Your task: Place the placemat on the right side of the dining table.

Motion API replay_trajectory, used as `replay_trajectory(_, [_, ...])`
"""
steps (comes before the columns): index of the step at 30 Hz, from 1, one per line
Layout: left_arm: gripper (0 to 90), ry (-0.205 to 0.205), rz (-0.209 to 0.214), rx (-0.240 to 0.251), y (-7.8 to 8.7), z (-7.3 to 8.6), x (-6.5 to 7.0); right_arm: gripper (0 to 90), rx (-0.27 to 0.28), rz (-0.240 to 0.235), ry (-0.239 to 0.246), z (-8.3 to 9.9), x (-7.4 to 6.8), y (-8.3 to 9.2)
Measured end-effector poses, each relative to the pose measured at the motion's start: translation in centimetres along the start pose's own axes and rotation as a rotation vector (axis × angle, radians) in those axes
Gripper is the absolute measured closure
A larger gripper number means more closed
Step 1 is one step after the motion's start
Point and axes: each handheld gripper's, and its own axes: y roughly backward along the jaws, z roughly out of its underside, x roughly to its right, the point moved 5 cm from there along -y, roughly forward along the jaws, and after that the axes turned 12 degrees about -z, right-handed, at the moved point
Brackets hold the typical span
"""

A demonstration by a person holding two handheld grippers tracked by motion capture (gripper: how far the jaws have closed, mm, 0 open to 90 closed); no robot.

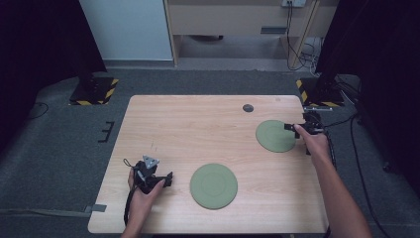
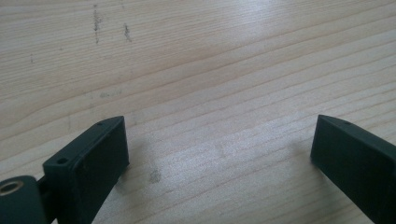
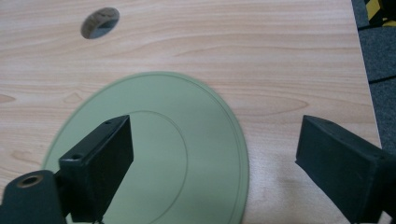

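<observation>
Two flat olive-green plates lie on the light wooden table (image 1: 198,124). One plate (image 1: 275,135) is at the far right, the other plate (image 1: 213,185) near the front middle. My right gripper (image 1: 292,128) is at the far-right plate's right rim. In the right gripper view that gripper (image 3: 215,140) is open, its left jaw over the plate (image 3: 187,121) and its right jaw over bare wood, pressing on nothing. My left gripper (image 1: 167,179) rests at the front left, just left of the near plate. It (image 2: 219,140) is open over bare wood, with nothing between the jaws.
A round cable hole (image 1: 248,108) sits in the tabletop behind the far-right plate, the same hole (image 3: 100,22) in the right gripper view. The table's right edge (image 3: 369,70) runs close to my right gripper. Stands with yellow-black striped bases (image 1: 93,91) flank the table's far corners.
</observation>
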Motion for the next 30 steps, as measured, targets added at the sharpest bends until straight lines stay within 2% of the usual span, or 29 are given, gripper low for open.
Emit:
replay_trajectory(2, [3.7, 0.002, 0.0, 0.0, 0.0, 0.0, -0.1, 8.2, 0.012, -0.017, 0.0, -0.1, -0.4, 0.1])
replay_trajectory(10, [3.5, 0.004, -0.003, -0.001, 0.0, 0.0, -0.2, 7.9, 0.076, 0.003, 0.039, -0.8, -1.4, 0.3])
replay_trajectory(18, [2.8, 0.017, -0.008, -0.015, -0.2, 0.1, -0.5, 7.6, 0.133, -0.009, 0.052, -1.5, -2.4, 1.3])
replay_trajectory(30, [0.8, 0.025, -0.004, -0.015, -0.4, 0.1, -0.7, 6.2, 0.121, -0.008, 0.071, -1.5, -3.3, 2.7])
